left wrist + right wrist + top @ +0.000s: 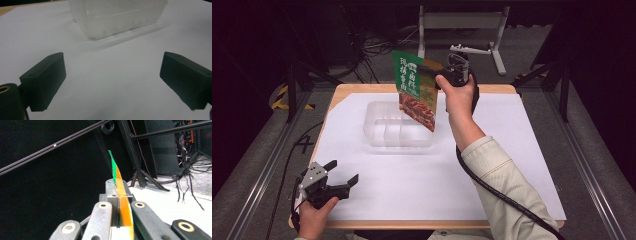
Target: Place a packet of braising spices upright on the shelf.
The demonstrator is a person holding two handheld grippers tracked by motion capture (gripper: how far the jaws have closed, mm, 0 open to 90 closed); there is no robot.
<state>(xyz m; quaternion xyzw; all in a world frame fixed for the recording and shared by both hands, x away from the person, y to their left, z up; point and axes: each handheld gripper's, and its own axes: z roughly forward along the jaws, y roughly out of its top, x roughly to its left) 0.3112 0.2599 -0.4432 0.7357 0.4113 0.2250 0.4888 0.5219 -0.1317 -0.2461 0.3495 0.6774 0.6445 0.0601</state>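
A green and orange food packet (414, 87) with a picture of red meat hangs in the air over a clear plastic container (398, 131) on the white table sheet. My right gripper (438, 75) is shut on the packet's right edge, held up by a hand. In the right gripper view the packet (119, 192) stands edge-on, pinched between the jaws. My left gripper (343, 172) rests low at the table's near left corner, open, with nothing between its fingers. The left gripper view looks past the wide-apart jaws at the container (117, 17).
A white sheet (512, 150) covers the wooden table (352, 89). Dark frame posts and cables stand behind the table, with a metal stand (462, 22) at the back. A black cable (507, 197) trails along the right sleeve.
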